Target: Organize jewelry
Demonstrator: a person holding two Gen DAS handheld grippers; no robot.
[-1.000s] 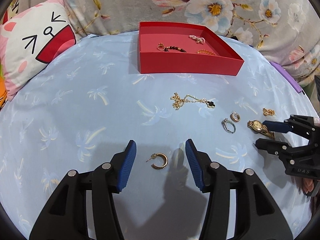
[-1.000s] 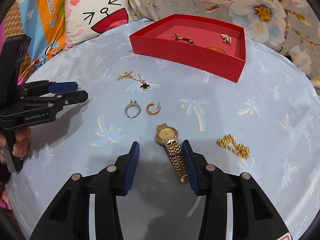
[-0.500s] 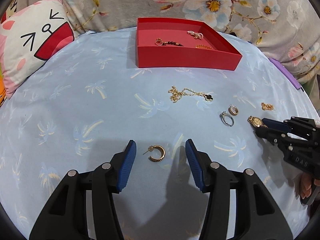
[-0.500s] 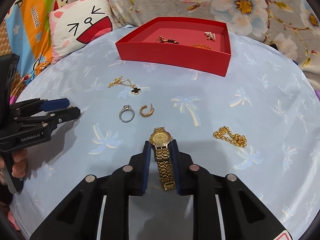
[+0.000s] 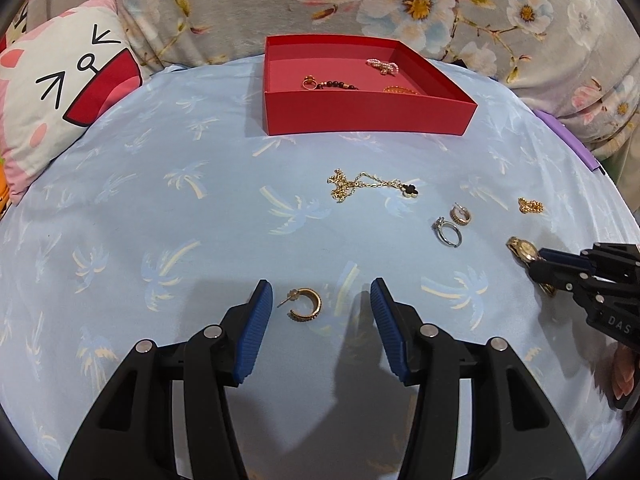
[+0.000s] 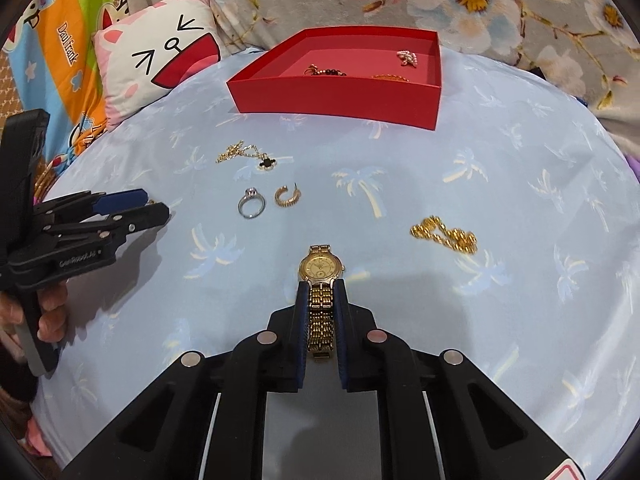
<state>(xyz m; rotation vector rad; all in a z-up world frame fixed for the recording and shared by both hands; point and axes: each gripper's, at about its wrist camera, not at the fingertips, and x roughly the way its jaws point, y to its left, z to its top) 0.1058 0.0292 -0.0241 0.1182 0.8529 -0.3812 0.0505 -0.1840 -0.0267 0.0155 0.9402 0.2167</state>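
My right gripper (image 6: 320, 286) is shut on the band of a gold watch (image 6: 321, 268) that lies on the blue cloth; it also shows in the left wrist view (image 5: 538, 261), with the watch (image 5: 522, 249) at its tips. My left gripper (image 5: 321, 298) is open, its jaws either side of a gold hoop earring (image 5: 306, 304) on the cloth; it also shows in the right wrist view (image 6: 154, 204). A red box (image 5: 368, 114) at the back holds a few jewelry pieces.
Loose on the cloth: a gold necklace with a black clover pendant (image 5: 372, 186), a silver ring (image 5: 447, 232), a second gold hoop (image 5: 460, 214) and a gold chain bracelet (image 6: 444, 236). A cat pillow (image 5: 52, 96) lies at the left.
My right gripper has closed on the watch band. My left gripper stays open around the hoop earring, having shifted only slightly.
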